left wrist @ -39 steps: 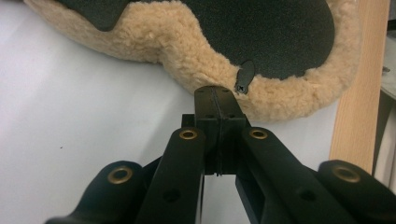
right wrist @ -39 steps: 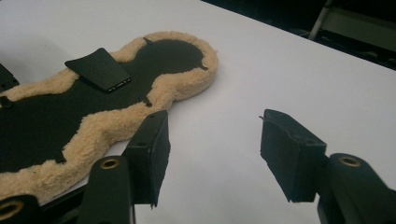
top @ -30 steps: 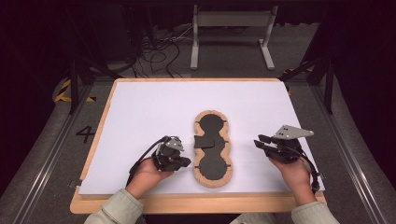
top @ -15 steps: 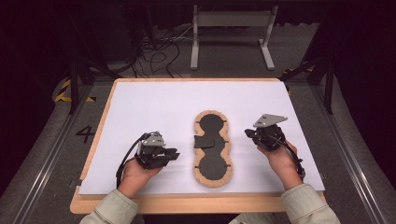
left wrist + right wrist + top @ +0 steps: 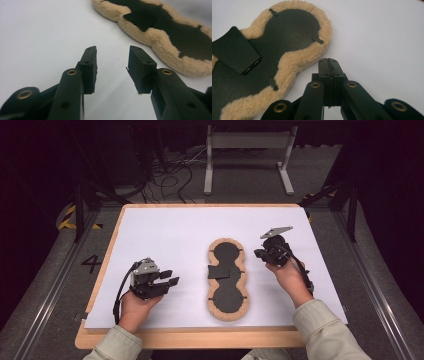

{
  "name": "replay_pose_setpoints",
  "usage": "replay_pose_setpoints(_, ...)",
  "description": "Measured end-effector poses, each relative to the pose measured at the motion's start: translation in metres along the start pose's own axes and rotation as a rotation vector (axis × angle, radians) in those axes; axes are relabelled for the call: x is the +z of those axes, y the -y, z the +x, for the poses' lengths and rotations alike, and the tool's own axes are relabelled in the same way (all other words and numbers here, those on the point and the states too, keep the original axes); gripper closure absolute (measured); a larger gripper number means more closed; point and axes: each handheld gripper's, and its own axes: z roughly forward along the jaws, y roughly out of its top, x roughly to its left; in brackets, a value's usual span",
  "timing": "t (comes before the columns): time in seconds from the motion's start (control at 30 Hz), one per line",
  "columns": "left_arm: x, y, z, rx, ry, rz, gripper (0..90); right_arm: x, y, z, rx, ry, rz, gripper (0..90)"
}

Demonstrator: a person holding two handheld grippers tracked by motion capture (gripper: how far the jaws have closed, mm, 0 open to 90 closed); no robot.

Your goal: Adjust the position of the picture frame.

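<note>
We are looking down on a tabletop point(image 5: 100, 270) covered by a white sheet point(image 5: 170, 235), with a peanut-shaped fleece pad point(image 5: 228, 276) lying flat near the middle of it. The pad is showing a black inner face ringed by tan fleece, and a small black flap point(image 5: 218, 272) is lying across its narrow waist, sticking out toward the left.

Our left gripper point(image 5: 167, 282) is sitting low over the sheet, well to the left of the pad, held in the left hand point(image 5: 134, 306). In the left gripper view its fingers point(image 5: 89, 67) are standing apart with bare white sheet showing between them, gripping nothing, and the fleece pad point(image 5: 160, 37) is lying ahead and to the right of them, clear of the tips.

Our right gripper point(image 5: 259, 253) is hovering just beside the pad's upper lobe, on its right, held by the right hand point(image 5: 290, 277), with a grey three-cornered plate point(image 5: 275, 231) on top. In the right gripper view its fingers point(image 5: 323, 65) are pressed flat together with nothing between them, and their tips are sitting just off the fleece edge of the pad point(image 5: 294, 62), over the white sheet; we cannot tell whether they are touching the fleece.
</note>
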Motion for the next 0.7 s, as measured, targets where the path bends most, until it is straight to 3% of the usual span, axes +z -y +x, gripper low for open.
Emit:
replay_pose_setpoints(0.1,-0.004,0.006,0.008,-0.011,-0.049,-0.021,59.9,0.008,-0.007,-0.003,0.004,0.002,0.016,90.0)
replay_pose_setpoints(0.17,-0.007,0.009,0.012,-0.038,-0.066,-0.022,59.5,0.013,-0.011,-0.006,0.012,-0.005,0.027,90.0)
replay_pose_setpoints(0.3,-0.011,0.012,0.015,-0.046,-0.089,-0.038,57.1,0.025,-0.017,-0.01,0.052,-0.01,0.055,90.0)
replay_pose_setpoints(0.57,-0.013,0.014,0.018,-0.056,-0.093,-0.042,54.4,0.054,-0.023,-0.012,0.082,-0.001,0.12,90.0)
replay_pose_setpoints(0.7,-0.012,0.014,0.019,-0.059,-0.094,-0.042,54.0,0.067,-0.02,-0.009,0.121,-0.017,0.148,90.0)
